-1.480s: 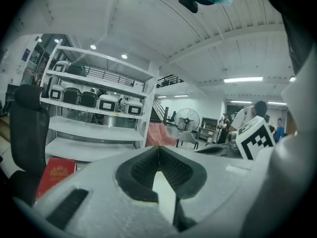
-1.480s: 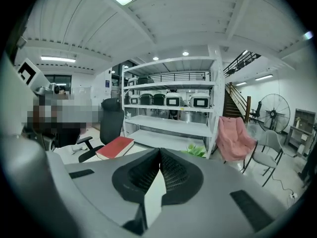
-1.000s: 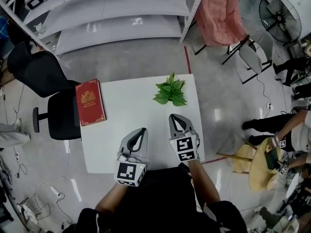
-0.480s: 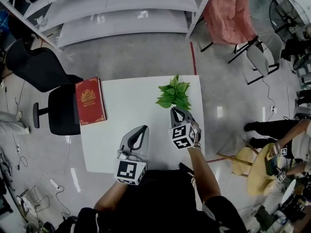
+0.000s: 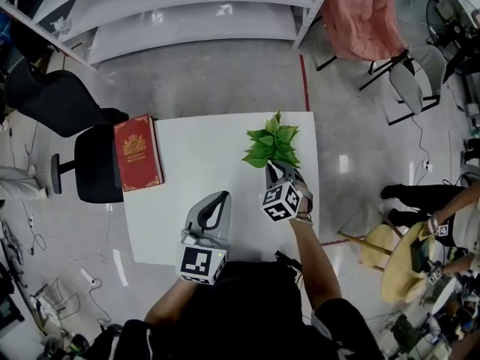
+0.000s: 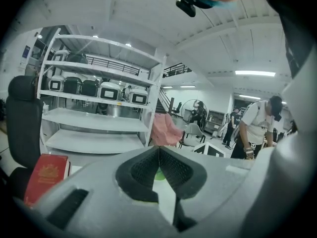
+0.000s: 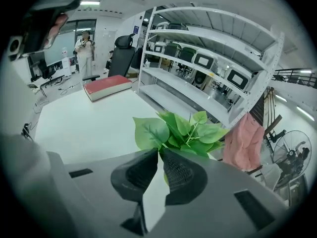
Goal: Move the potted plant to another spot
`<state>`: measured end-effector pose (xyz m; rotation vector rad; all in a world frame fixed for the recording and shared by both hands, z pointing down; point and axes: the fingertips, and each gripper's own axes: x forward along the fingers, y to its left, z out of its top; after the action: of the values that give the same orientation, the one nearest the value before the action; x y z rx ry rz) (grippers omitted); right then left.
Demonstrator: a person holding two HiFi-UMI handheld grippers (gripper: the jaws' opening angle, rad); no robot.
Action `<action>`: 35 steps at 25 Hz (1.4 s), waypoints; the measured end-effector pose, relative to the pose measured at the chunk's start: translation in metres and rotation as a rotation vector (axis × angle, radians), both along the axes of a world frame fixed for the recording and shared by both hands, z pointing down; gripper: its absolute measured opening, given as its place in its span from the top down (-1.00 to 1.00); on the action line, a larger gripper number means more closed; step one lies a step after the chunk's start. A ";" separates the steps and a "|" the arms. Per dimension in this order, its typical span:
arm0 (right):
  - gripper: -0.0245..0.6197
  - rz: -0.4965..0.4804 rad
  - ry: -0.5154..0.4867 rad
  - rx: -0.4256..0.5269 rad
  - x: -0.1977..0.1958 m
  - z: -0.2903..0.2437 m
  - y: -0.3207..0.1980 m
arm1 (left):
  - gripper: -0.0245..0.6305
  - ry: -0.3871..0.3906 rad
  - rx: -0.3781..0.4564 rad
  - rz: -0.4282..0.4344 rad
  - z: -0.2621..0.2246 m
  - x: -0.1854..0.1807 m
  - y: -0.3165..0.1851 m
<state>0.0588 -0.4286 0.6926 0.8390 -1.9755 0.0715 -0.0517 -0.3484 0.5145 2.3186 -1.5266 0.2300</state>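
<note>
Heading the list, the right claw [image 5: 277, 172]: jaws drawn together with nothing between them, tips just under the near leaves of the potted plant [image 5: 271, 145]; whether they touch the foliage cannot be told. In the right gripper view the same claw [image 7: 159, 152] shows its tips closed directly in front of the plant [image 7: 181, 130], leaves only; the pot is hidden from every view. Left claw [image 5: 216, 201]: likewise closed and empty, held low over the near middle of the tabletop [image 5: 202, 178], well apart from the plant; its own view [image 6: 158, 150] confirms the tips meeting. Potted plant, location: upright near the far right corner of the white tabletop, close to the edges. Red book [image 5: 137, 152]: flat along the left edge, clear of the work. Beyond: grey shelving [image 5: 195, 21], black chair [image 5: 82, 175], pink folding chair [image 5: 367, 17]. Hazards, as judged: shut jaws pressed further forward would shove the plant rather than take it, and its place near the corner leaves little margin before it topples off. With the pot unseen, a grip might land on leaves alone, which would likely slip or tear under the lift.
</note>
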 end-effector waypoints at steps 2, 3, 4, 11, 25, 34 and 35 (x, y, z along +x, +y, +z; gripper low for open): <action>0.88 -0.005 0.017 -0.007 0.001 0.007 -0.004 | 0.87 -0.005 -0.012 0.004 0.004 0.000 -0.003; 0.88 -0.008 0.027 -0.011 0.001 0.010 -0.005 | 0.87 -0.008 -0.014 0.004 0.005 -0.001 -0.005; 0.88 -0.013 0.037 -0.014 0.001 0.013 -0.006 | 0.87 -0.008 -0.015 0.001 0.005 -0.002 -0.006; 0.88 -0.044 0.080 -0.024 0.000 0.028 -0.007 | 0.87 -0.007 -0.026 0.005 0.010 -0.001 -0.010; 0.88 -0.084 0.151 -0.023 0.002 0.046 -0.012 | 0.87 0.005 -0.067 -0.004 0.020 -0.006 -0.012; 0.88 -0.146 0.209 -0.025 -0.002 0.051 -0.016 | 0.87 0.013 -0.052 -0.022 0.020 -0.014 -0.016; 0.88 -0.153 0.215 -0.024 -0.002 0.051 -0.016 | 0.87 0.014 -0.053 -0.025 0.020 -0.015 -0.015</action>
<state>0.0563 -0.4448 0.7439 0.6488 -1.8250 -0.0810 -0.0666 -0.3633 0.5350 2.2542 -1.5231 0.2449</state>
